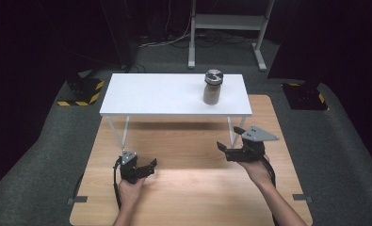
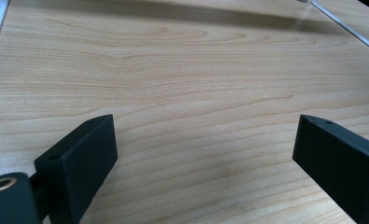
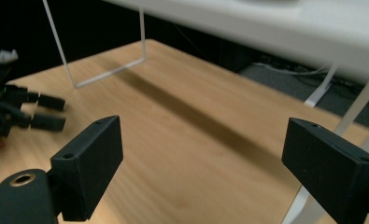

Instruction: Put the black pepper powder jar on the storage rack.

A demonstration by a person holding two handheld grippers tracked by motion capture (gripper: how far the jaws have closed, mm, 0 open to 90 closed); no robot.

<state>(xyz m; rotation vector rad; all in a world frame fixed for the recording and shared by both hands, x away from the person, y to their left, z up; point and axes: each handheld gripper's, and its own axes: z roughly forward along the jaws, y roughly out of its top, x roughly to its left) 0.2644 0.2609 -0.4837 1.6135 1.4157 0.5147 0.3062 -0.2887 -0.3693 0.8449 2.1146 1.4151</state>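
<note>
So there's a light wooden worktop sitting on grey carpet, and a small white shelf on thin white legs is standing across its far half. A jar with a dark lid and something brownish inside is sitting upright on the shelf, toward its right end, well apart from both grippers.

The left gripper is hovering low over the near left part of the worktop, held in the person's left hand, and it's pointing off to the right. In the left gripper view its fingers are standing wide apart with nothing but bare wood grain between them. A black cable is trailing from it back along the forearm.

The right gripper is sitting a bit farther forward on the right side, in the person's right hand, with the grey three-cornered plate on top, and it's pointing left toward the shelf's front right leg. In the right gripper view its fingers are spread wide too, holding nothing, and they're looking across the worktop under the shelf. The left gripper is showing blurry at the far left edge of that view.

Can't tell whether either gripper is actually touching the wood or just floating above it.
</note>
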